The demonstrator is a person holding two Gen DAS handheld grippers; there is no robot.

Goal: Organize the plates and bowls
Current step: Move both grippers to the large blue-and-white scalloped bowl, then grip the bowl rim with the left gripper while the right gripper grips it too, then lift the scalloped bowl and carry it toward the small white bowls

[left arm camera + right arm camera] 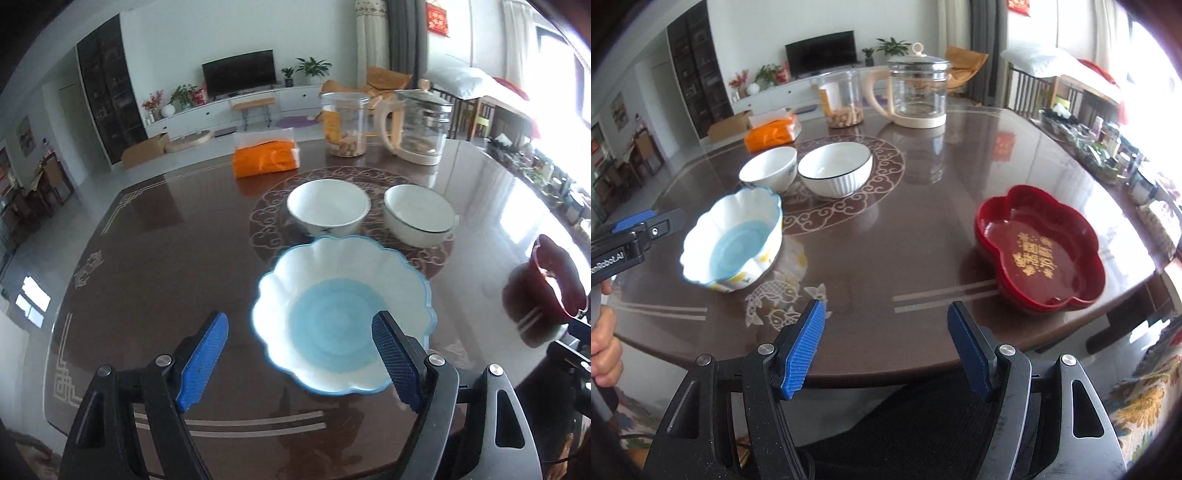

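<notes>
Closing in on the scalloped blue bowl (pixel 343 314) with the left gripper (pixel 299 354), fingers spread wide, one pad over its 5 o'clock rim, nothing clamped. Probably calls for pinching that rim next. Hovering at 6 o'clock off the table (pixel 923 229), right gripper (pixel 886 347) gaping too, red dish (pixel 1039 251) at 2 o'clock.

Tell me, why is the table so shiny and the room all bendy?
Left wrist view: bright window light glares white across the right side of the table, and the red dish looks smeared at the edge. Right wrist view: the glass kettle reflects in the glossy top; the fisheye lens curves the walls in both.
</notes>
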